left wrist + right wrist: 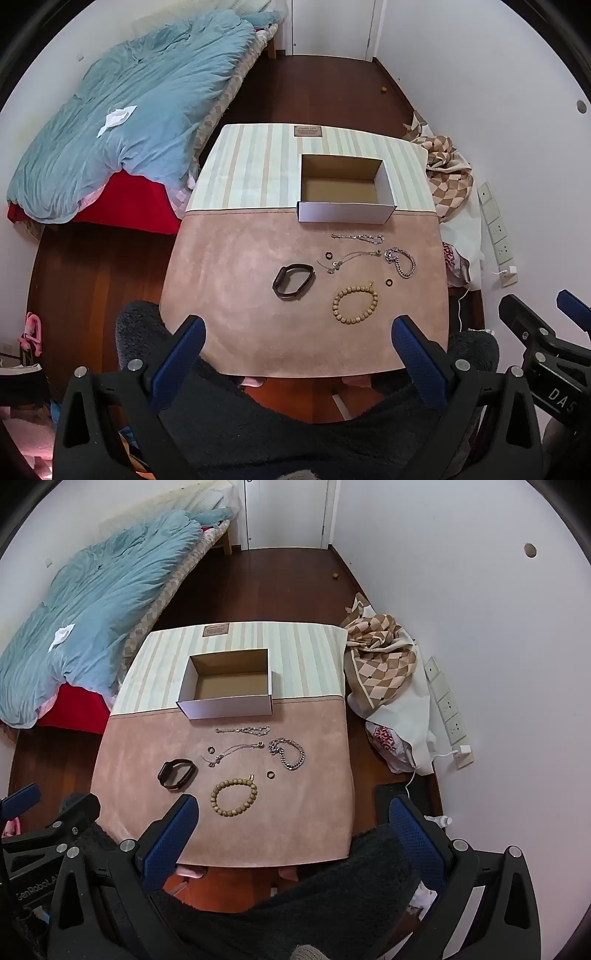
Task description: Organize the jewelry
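Observation:
An open white cardboard box (345,213) (229,705) stands empty at the middle of the table. In front of it on the pink mat lie a thin silver chain (357,238) (242,730), a thin necklace (349,258) (232,752), a thick silver chain bracelet (400,261) (290,755), two small dark rings (328,255) (388,283), a black wristband (293,280) (176,773) and a wooden bead bracelet (355,304) (233,796). My left gripper (299,328) and my right gripper (291,808) are open and empty, held above the table's near edge.
A bed with a blue duvet (122,110) stands to the left. Patterned cloth and bags (384,657) lie on the floor to the right by the wall, next to a socket strip (448,712). Dark fuzzy fabric (295,424) lies below the grippers.

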`<state>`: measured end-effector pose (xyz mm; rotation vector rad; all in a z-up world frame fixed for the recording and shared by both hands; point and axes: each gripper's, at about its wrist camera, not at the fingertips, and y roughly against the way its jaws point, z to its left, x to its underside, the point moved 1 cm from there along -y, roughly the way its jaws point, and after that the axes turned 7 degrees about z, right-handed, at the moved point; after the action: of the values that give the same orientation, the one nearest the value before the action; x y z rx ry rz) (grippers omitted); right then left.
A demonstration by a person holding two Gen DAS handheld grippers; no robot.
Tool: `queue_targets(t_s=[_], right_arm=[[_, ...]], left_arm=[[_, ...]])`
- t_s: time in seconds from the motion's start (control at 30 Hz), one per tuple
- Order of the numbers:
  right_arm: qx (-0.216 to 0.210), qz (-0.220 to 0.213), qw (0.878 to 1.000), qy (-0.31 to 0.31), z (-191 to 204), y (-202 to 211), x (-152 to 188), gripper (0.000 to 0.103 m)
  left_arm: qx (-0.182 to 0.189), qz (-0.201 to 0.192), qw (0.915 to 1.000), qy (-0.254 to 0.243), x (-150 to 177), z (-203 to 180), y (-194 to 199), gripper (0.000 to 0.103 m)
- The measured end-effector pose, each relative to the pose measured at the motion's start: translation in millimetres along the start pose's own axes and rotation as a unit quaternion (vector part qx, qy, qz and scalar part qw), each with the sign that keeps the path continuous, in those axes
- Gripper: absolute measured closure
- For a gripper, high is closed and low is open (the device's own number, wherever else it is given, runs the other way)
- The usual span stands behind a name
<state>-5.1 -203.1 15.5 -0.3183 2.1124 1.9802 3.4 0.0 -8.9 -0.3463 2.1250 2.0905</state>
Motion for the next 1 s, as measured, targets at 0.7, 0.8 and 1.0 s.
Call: queue_targets(t_s=[0.7, 0.8, 1.0], right_arm=[[-0.007, -0.002, 1.0, -0.002, -4.1, 3.4, 1.6, 0.0], [-0.007, 0.0, 1.0, -0.001, -1.5, 1.6, 2.3, 0.0], [-0.007, -0.001, 1.0, -0.001, -1.5, 1.9, 2.5, 0.0]], left_arm=[[-0.013, -0.011, 0.9999, -0.005, -5.8, 2.0, 10.6, 0.0], [-0.014, -0.012, 0.9998, -0.005, -4.5, 1.0, 10.1, 0.0], [-0.013, -0.012, 0.9998, -0.004, -4.6, 1.7, 10.1, 0.0]])
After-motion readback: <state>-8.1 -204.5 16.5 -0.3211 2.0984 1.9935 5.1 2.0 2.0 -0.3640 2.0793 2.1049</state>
